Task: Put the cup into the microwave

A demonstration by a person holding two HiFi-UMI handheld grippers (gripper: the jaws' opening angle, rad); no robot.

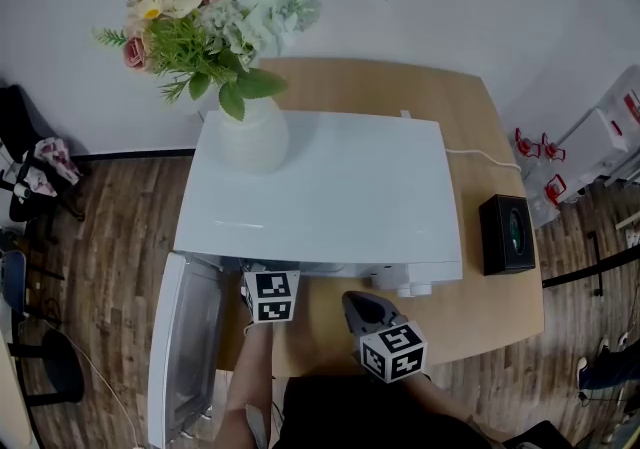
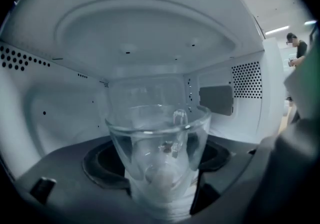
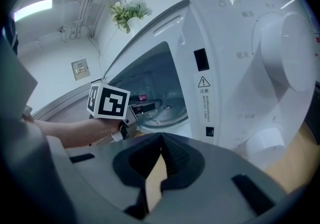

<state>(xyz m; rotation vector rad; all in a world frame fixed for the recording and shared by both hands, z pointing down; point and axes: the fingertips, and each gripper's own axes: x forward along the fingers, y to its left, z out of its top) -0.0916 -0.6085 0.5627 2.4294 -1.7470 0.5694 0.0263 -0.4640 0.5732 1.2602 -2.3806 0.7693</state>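
Microwave sits on the bench, door swung wide open at left. Left gripper reaches into the cavity, jaws clamped on the lower body of the glass cup. Cup is upright over the turntable, handle facing away; can't tell if it touches down. Right gripper is outside by the knobs, jaws closed tip to tip, holding nothing.
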